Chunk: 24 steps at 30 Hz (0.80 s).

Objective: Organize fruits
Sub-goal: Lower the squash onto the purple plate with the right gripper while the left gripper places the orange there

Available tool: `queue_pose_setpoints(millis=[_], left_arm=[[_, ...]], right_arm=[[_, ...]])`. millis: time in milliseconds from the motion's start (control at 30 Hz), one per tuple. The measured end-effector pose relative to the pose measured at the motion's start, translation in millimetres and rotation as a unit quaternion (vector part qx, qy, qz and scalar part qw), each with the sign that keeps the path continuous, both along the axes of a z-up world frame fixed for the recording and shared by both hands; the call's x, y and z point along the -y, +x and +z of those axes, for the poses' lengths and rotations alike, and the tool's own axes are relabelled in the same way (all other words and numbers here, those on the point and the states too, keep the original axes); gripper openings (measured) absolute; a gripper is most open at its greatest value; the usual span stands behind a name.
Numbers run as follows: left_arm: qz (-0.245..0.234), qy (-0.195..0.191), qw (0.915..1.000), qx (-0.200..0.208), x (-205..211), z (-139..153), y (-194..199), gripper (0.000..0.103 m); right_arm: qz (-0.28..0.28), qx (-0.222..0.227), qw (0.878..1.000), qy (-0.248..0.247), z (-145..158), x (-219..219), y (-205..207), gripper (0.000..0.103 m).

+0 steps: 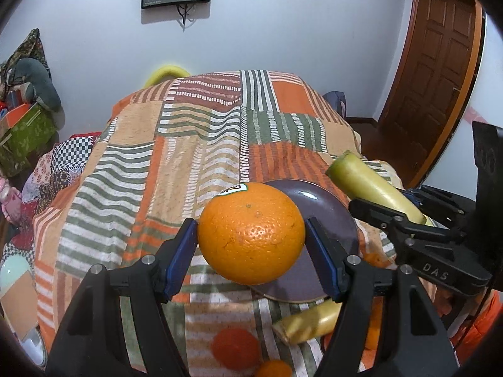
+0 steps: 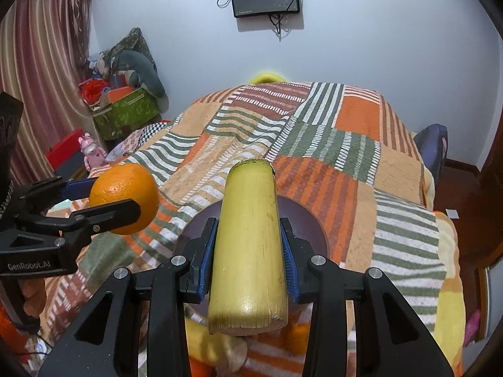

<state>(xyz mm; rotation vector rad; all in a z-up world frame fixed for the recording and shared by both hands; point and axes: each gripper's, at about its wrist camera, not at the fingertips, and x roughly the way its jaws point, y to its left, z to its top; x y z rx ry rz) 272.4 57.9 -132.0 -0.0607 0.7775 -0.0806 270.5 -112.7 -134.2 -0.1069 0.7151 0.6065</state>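
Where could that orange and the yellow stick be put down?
The dark plate under the orange looks bare. So does the patchwork cloth beyond and left of the plate. Nearest the cameras it is crowded: another yellow stalk piece and small oranges lie there.

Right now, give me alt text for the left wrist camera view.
The left gripper holds a large orange above a dark plate on a striped patchwork blanket. To the right, the right gripper grips a pale yellow-green stalk; more fruit lies below.
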Motion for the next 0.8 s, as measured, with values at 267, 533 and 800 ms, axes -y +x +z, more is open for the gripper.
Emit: queue_pose_setpoints(millis=[267,533,800], left_arm=[[-0.008,-0.001,0.9995,-0.03,-2.9,-19.5,29.7,0.069],[-0.02,-0.004,0.9972,-0.072,-5.3,-46.7,56.1,0.069],[-0.031,-0.009,0.9926,-0.117,-8.2,-71.9,76.5,0.069]], right_arm=[[0.015,-0.017,0.999,-0.025,-15.8,-17.9,27.5,0.034],[0.029,-0.04,0.997,-0.059,-39.7,-33.1,47.1,0.034],[0.041,-0.073,0.993,-0.084,-56.0,-38.6,62.1,0.034]])
